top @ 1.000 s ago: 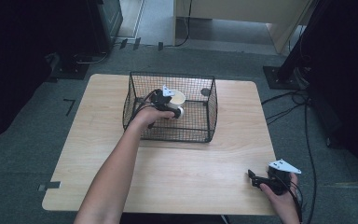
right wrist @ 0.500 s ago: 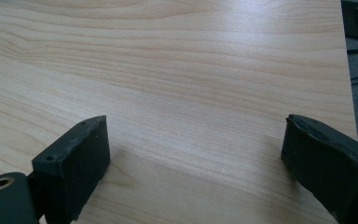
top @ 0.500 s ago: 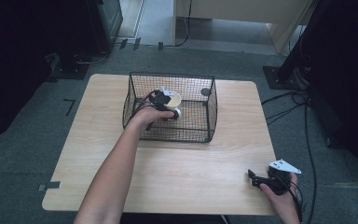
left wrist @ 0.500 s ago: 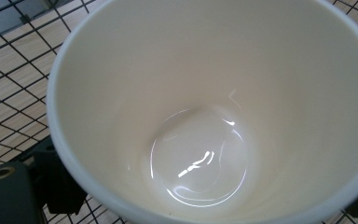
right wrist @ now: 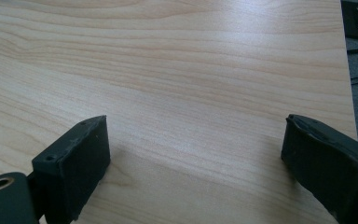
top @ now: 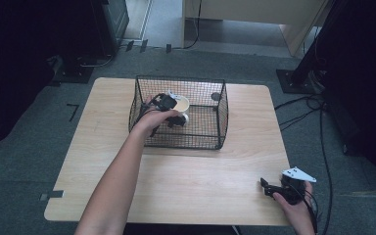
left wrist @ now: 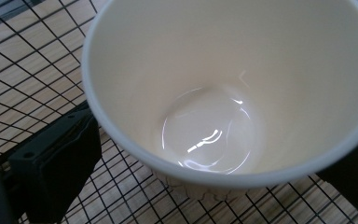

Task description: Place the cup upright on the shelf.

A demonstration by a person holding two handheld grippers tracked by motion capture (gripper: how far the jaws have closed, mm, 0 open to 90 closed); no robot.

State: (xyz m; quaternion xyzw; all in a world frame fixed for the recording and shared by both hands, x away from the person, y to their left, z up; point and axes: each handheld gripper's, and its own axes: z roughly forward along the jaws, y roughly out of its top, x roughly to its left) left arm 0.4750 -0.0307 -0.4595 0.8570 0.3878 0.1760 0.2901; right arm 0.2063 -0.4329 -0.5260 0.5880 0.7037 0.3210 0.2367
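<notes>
Table (top: 103,161): light wood, w/ a black wire basket (top: 220,117) sitting toward 12 o'clock of its centre. Person's left forearm reaches in over the basket's near wall; left gripper (top: 174,111) is inside, clamped on a white paper cup (top: 181,104). In the left gripper view the cup (left wrist: 223,84) is empty, mouth toward the camera, one jaw on each side of its wall, basket mesh and wood grain beneath.

Vs a sec ago: cup & gripper barely shifted, maybe a touch toward 9 o'clock. Cup looks just off the mesh, can't say for sure. Likely a lift-out that's only beginning.

Right gripper (top: 274,188) sits idle at the table's 4 o'clock corner, jaws wide apart over bare wood, nothing btwn them.
</notes>
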